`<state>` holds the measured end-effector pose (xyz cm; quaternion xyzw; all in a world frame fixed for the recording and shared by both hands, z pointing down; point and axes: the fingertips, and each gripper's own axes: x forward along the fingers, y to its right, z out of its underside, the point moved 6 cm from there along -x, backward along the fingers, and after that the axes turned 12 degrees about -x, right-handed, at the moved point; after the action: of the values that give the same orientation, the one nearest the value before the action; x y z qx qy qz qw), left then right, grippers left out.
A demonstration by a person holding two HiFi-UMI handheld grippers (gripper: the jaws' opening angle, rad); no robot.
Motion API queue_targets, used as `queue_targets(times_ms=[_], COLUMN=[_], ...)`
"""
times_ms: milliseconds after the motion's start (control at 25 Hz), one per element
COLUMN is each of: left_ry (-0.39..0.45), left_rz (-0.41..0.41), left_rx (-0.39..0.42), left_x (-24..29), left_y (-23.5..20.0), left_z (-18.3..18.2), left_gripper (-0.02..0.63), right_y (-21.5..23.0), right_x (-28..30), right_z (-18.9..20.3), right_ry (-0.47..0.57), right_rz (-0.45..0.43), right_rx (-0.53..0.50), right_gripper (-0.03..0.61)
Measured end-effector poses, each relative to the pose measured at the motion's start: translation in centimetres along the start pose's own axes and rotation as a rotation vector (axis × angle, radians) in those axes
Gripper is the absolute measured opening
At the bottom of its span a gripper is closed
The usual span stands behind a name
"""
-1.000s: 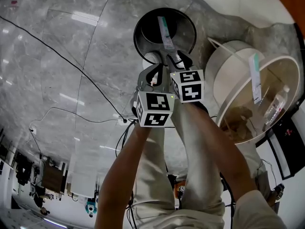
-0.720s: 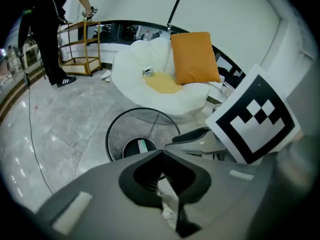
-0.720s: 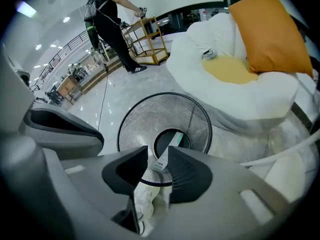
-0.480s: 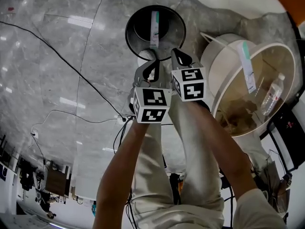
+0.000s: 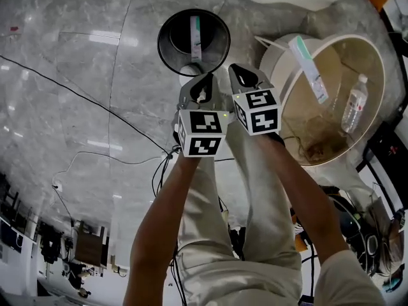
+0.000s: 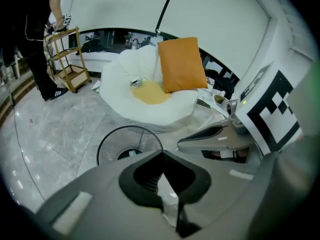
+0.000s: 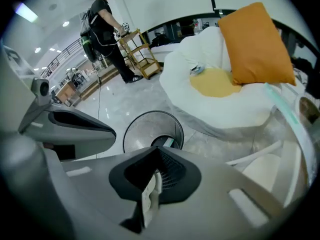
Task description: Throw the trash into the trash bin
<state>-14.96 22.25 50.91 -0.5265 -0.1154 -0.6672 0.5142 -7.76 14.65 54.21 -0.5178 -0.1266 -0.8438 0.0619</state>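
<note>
Grey marble floor [image 5: 70,69]. The black mesh trash bin [image 5: 175,43] stands just ahead of both grippers' tips, clear of them, and a long wrapper [image 5: 195,36] leans inside it. The left gripper [image 5: 208,76] and right gripper [image 5: 233,67] are side by side, each with jaws closed together. Both are apparently empty: a pale sliver behind the tips looks like the gripper's own part. A round white table [image 5: 280,56] to the right gripper's right holds a bottle [image 5: 352,104].
</note>
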Motion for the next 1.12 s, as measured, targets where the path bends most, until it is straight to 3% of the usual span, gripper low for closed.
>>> queue_targets(times_ms=[240, 520, 1120], left_ry=[-0.021, -0.025, -0.058], left_rz=[0.025, 0.069, 0.157], left_rx=[0.051, 0.087, 0.235], left_x=[-2.1, -3.5, -2.8], left_y=[2.6, 7.1, 16.5], left_z=[-1.9, -3.6, -4.0], left_gripper=[0.000, 0.000, 0.000], right_y=[0.8, 3.5, 9.0], right_x=[-4.7, -10.1, -17.6], right_z=[-1.6, -0.9, 4.8], right_ry=[0.056, 0.098, 0.164], right_rz=[0.032, 0.101, 0.230], right_rx=[0.025, 0.118, 0.346], right_gripper=[0.025, 0.025, 0.023])
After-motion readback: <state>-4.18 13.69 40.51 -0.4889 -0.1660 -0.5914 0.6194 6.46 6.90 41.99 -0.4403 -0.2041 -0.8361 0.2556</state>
